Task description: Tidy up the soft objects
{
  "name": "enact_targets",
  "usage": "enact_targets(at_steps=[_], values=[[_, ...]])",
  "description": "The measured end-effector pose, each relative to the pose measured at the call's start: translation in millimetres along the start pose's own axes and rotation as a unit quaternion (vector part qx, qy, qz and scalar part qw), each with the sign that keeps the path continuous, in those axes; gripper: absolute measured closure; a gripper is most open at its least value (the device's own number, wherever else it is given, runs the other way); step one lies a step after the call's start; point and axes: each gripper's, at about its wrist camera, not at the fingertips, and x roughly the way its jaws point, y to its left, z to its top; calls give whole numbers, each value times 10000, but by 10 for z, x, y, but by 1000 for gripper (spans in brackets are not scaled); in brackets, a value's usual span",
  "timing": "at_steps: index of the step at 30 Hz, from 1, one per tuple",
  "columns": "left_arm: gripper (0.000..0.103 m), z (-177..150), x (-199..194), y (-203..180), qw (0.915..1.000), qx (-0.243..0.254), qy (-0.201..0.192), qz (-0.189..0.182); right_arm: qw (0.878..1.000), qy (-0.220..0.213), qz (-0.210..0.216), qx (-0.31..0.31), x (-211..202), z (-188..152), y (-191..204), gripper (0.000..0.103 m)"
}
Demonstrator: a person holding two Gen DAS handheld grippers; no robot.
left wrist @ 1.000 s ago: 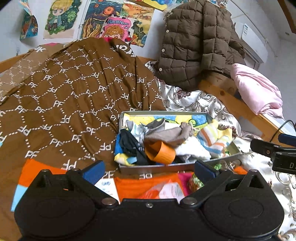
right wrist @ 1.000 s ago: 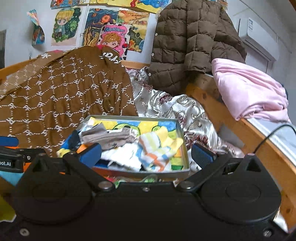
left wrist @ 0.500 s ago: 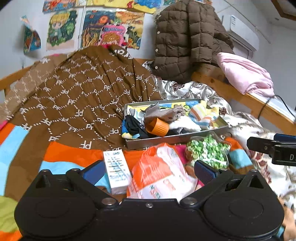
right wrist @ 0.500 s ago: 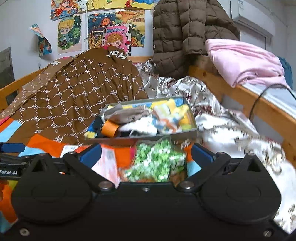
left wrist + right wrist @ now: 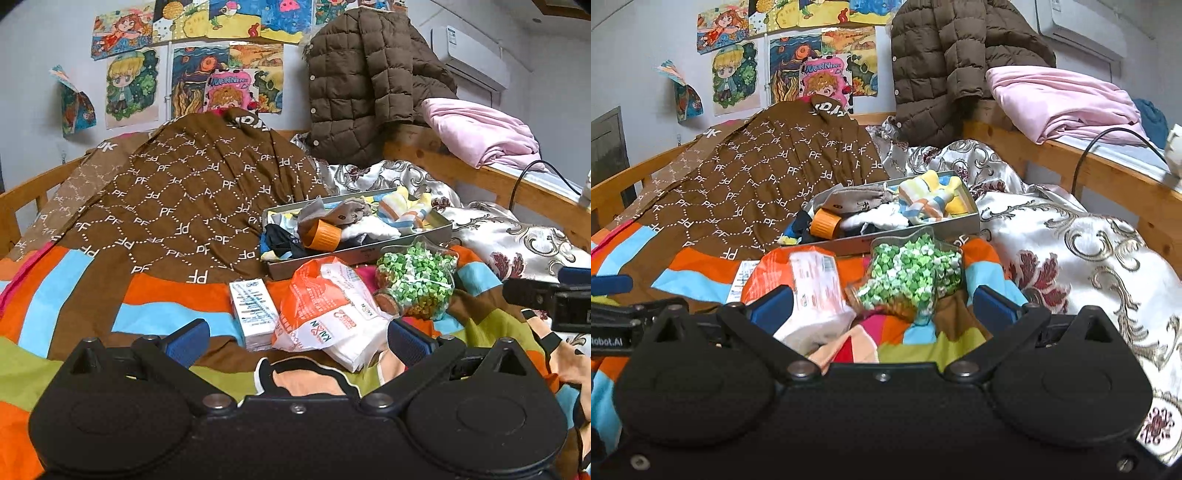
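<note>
1. Socks point(image 5: 369, 218) heaped in grey tray point(image 5: 436, 232) on bed, at 12 o'clock from left gripper point(image 5: 295, 341); orange cap point(image 5: 321, 234) among them.
2. Tissue pack point(image 5: 332, 314) and white carton point(image 5: 253, 306) just short of tray, touching each other.
3. Jar of green stars point(image 5: 908, 269) at 12 o'clock from right gripper point(image 5: 881, 308), on its side.
4. Both grippers: fingers spread wide, holding nothing.
</note>
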Motion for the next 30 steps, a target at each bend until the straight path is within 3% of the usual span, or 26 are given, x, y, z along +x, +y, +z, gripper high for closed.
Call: enact_targets(at_steps=[21,30], values=[[1,-310,-308,-127,9997,23,-94,242,9998,12,35,220,-305,-784,99,1],[1,-393,-340,-107,9992,-80,-7,387,9998,-14,57,204,-284,-845,139,1]])
